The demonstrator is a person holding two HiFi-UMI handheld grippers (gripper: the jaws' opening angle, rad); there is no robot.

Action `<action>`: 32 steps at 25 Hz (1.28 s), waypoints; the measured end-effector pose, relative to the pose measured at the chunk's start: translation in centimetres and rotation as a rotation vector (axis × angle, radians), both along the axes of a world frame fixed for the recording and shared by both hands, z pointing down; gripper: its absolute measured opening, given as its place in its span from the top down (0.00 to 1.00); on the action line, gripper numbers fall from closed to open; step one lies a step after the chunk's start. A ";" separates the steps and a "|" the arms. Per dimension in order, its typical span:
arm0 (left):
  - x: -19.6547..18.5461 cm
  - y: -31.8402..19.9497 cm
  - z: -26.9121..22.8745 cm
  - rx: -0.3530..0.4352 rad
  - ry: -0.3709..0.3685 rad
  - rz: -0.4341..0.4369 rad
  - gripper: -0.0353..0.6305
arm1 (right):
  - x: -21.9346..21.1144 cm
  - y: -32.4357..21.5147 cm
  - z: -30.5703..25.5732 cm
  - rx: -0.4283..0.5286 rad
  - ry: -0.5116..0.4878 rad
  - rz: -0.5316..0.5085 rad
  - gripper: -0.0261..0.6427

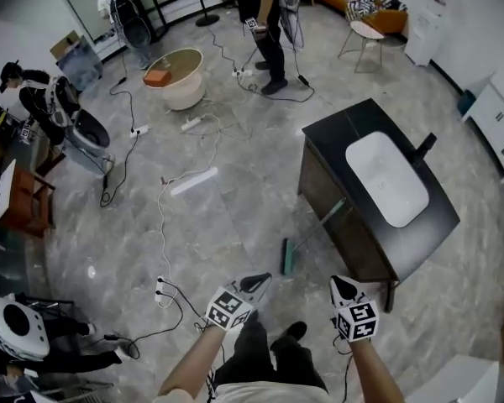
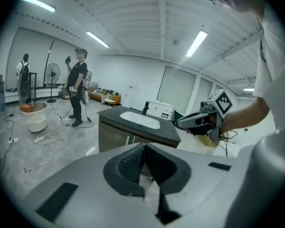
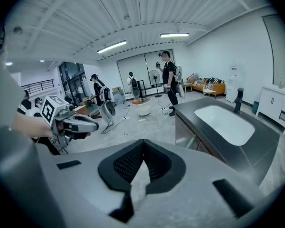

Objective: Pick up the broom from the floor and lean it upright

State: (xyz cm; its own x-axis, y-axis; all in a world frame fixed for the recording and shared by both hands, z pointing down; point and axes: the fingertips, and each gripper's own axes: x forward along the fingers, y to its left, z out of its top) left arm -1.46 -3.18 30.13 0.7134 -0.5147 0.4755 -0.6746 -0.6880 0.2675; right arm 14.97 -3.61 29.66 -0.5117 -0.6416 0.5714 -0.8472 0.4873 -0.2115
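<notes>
The broom leans with its pale handle against the front of the black sink cabinet, its green head on the floor. Both my grippers are raised in front of the person's body, apart from the broom. My left gripper is shut with nothing between its pads; from its own camera its jaws meet at the tip. My right gripper is also shut and holds nothing. The broom handle shows beside the cabinet in the right gripper view.
Cables and power strips trail across the grey tiled floor. A round beige tub stands at the back. A person stands beyond the cabinet, others at the left. A white chair and a sofa are far right.
</notes>
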 end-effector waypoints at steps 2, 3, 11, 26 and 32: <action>-0.1 1.3 -3.2 0.029 0.004 -0.005 0.93 | 0.3 1.0 -2.9 0.018 -0.002 0.008 0.96; -0.3 2.1 -4.6 0.043 0.003 -0.003 0.93 | 0.3 1.6 -4.2 0.029 -0.006 0.011 0.96; -4.4 8.1 -14.6 0.110 0.083 -0.030 0.93 | -3.7 7.6 -13.4 0.136 -0.025 0.024 0.96; -9.8 12.4 -19.5 0.217 0.093 0.051 0.93 | -8.5 15.4 -21.0 0.307 -0.016 0.033 0.96; -10.2 11.6 -19.8 0.211 0.103 0.032 0.93 | -8.0 14.4 -22.5 0.322 -0.040 0.070 0.96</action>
